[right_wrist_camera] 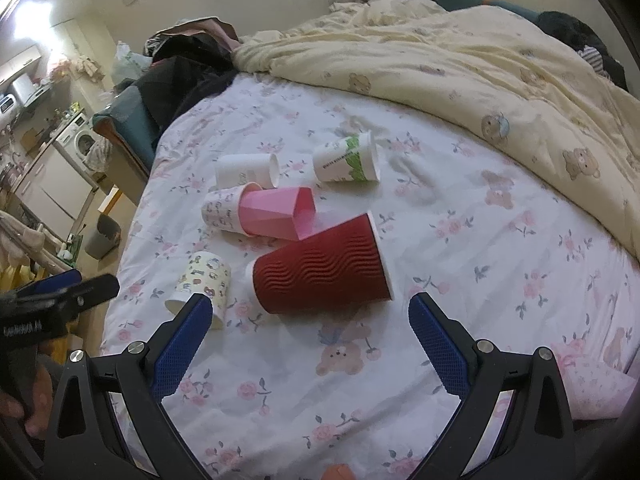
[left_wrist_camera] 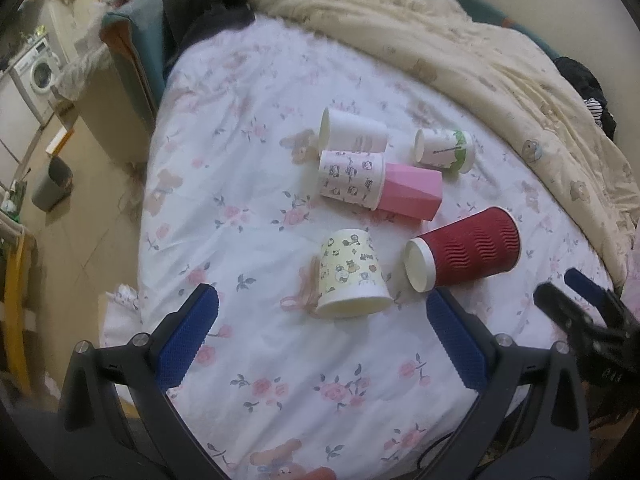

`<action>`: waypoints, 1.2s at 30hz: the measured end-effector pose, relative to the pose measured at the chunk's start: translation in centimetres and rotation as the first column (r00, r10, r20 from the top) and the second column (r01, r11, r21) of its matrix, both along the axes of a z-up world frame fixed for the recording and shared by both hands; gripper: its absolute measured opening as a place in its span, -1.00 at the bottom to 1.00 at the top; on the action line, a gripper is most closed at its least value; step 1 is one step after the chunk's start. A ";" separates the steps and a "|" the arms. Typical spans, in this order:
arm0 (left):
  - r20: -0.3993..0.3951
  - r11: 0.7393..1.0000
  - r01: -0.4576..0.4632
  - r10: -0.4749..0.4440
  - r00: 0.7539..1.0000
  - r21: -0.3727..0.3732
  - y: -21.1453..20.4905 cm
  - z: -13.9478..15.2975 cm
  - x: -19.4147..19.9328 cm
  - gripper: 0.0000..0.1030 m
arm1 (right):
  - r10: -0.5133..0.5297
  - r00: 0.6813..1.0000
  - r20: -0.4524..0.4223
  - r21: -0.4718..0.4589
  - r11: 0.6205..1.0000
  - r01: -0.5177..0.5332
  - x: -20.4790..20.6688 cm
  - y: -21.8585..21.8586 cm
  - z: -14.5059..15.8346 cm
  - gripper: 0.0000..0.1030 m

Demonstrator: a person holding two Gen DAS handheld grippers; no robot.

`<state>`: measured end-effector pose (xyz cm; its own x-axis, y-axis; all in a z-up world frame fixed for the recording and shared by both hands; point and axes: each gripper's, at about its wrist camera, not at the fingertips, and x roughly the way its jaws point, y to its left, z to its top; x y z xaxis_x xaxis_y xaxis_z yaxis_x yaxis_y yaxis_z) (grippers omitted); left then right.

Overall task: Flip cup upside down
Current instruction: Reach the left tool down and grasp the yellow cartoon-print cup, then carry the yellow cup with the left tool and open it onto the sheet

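Several cups lie on a floral bed sheet [left_wrist_camera: 248, 208]. A yellow cartoon cup [left_wrist_camera: 352, 276] [right_wrist_camera: 206, 284] is nearest my left gripper. A red ribbed cup [left_wrist_camera: 466, 254] [right_wrist_camera: 324, 266] lies on its side, just ahead of my right gripper. Farther back are a pink cup [left_wrist_camera: 412, 192] [right_wrist_camera: 276, 212], a white cartoon cup [left_wrist_camera: 350, 178] [right_wrist_camera: 220, 212], a plain white cup [left_wrist_camera: 354, 130] [right_wrist_camera: 246, 170] and a green-printed cup [left_wrist_camera: 444, 150] [right_wrist_camera: 346, 158]. My left gripper [left_wrist_camera: 322, 308] is open and empty. My right gripper [right_wrist_camera: 310, 310] is open and empty.
A cream quilt [left_wrist_camera: 480, 60] [right_wrist_camera: 460, 68] is bunched along the far and right side of the bed. Dark clothes [right_wrist_camera: 188, 64] lie at the far left corner. The bed edge drops to the floor on the left, with a grey bin [left_wrist_camera: 52, 184] and a washing machine [left_wrist_camera: 38, 70].
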<state>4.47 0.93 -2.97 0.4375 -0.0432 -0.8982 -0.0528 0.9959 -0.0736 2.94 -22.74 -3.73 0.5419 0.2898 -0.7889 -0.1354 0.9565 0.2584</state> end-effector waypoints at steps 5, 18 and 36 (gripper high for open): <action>-0.112 1.000 0.031 -0.031 0.993 0.003 -1.0 -1.2 3.2 0.99 | -0.018 1.000 -0.018 -0.015 1.000 0.018 0.1 -0.5 -0.4 0.96; -0.360 0.997 0.063 -0.071 0.930 -0.035 -2.7 -7.5 9.7 0.97 | -0.062 0.994 -0.086 0.008 0.998 0.063 1.2 -2.1 -1.4 0.96; -0.476 0.997 -0.015 -0.025 0.879 -0.081 -2.7 -12.3 10.9 0.10 | -0.058 0.994 -0.097 0.013 0.998 0.060 1.4 -2.2 -1.5 0.96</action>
